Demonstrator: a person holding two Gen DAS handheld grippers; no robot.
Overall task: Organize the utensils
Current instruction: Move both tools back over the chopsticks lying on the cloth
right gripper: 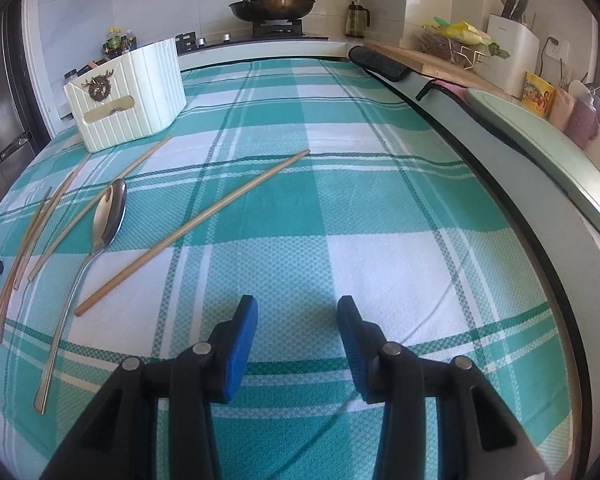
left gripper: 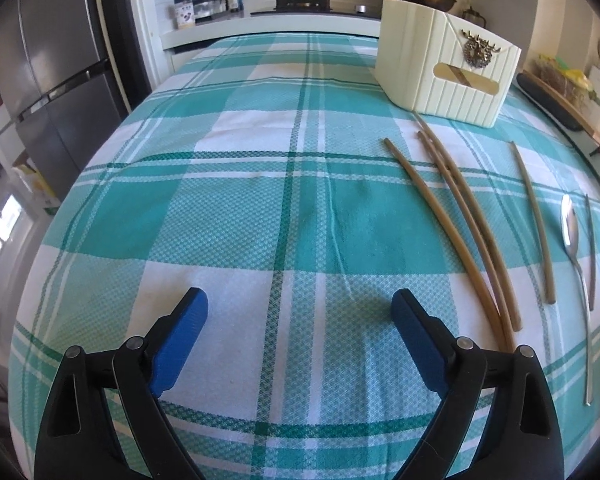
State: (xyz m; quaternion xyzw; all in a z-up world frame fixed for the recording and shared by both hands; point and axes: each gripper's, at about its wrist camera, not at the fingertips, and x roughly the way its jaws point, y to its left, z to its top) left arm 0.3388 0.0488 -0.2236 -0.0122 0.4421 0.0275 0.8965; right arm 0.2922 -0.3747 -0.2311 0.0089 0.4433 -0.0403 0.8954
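Observation:
Several wooden chopsticks (left gripper: 452, 224) lie on the teal checked cloth, right of my left gripper (left gripper: 300, 300), which is open and empty above the cloth. A metal spoon (left gripper: 572, 236) lies further right. A cream ribbed utensil holder (left gripper: 448, 68) stands at the back right. In the right wrist view the holder (right gripper: 128, 96) stands at the back left, the spoon (right gripper: 100, 232) and one long chopstick (right gripper: 196, 232) lie left of my right gripper (right gripper: 297, 306), which is open and empty. More chopsticks (right gripper: 32, 232) lie at the far left.
A stove with a lidded pan (right gripper: 272, 4) is behind the table. A fridge (left gripper: 56, 80) stands at the left. A black bar (right gripper: 380, 64), a green board (right gripper: 548, 148) and a counter with a knife block (right gripper: 508, 52) run along the right edge.

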